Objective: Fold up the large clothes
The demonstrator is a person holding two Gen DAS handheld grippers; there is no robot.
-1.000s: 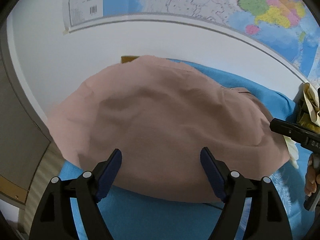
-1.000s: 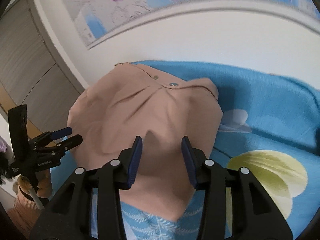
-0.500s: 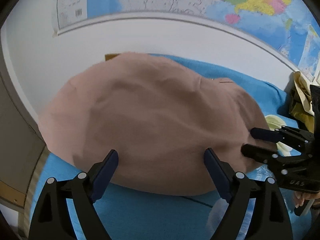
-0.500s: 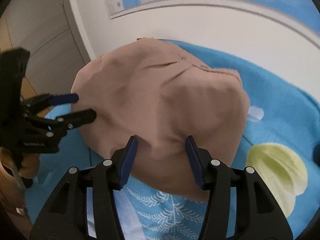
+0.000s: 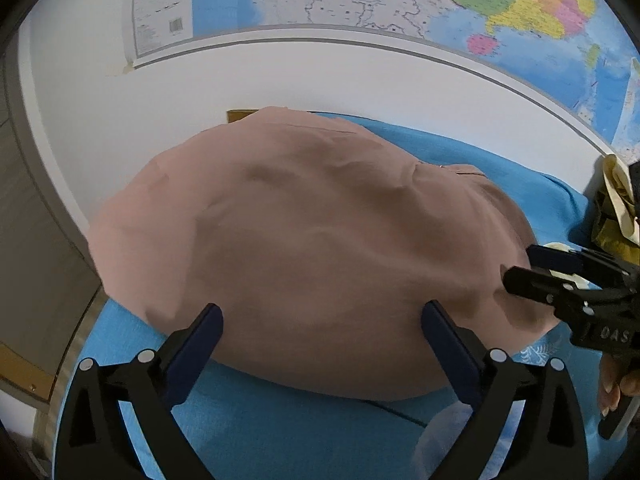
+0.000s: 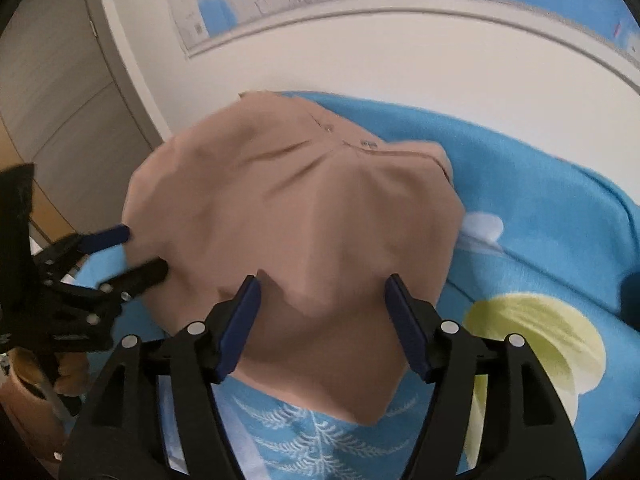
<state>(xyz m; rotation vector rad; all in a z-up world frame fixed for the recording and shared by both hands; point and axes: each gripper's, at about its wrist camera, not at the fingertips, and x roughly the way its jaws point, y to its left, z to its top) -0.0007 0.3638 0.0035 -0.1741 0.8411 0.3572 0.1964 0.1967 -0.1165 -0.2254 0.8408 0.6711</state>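
A large dusty-pink garment (image 5: 312,240) lies folded in a rounded heap on a blue sheet (image 5: 280,432); it also shows in the right wrist view (image 6: 304,232), with snap buttons near its far edge. My left gripper (image 5: 320,320) is open and empty, its jaws wide apart over the garment's near edge. My right gripper (image 6: 322,294) is open and empty above the garment's near corner; it also shows at the right of the left wrist view (image 5: 532,264). The left gripper shows at the left of the right wrist view (image 6: 140,252).
The blue sheet (image 6: 540,208) has a yellow-green print (image 6: 540,344) and white fern pattern. A white wall with a world map (image 5: 400,0) stands behind. Yellowish cloth (image 5: 620,208) lies at the right edge. A grey door (image 6: 60,100) and wooden floor are on the left.
My right gripper has opened wider and moved left over the garment. My left gripper stays open and has shifted slightly. The garment lies about as before.
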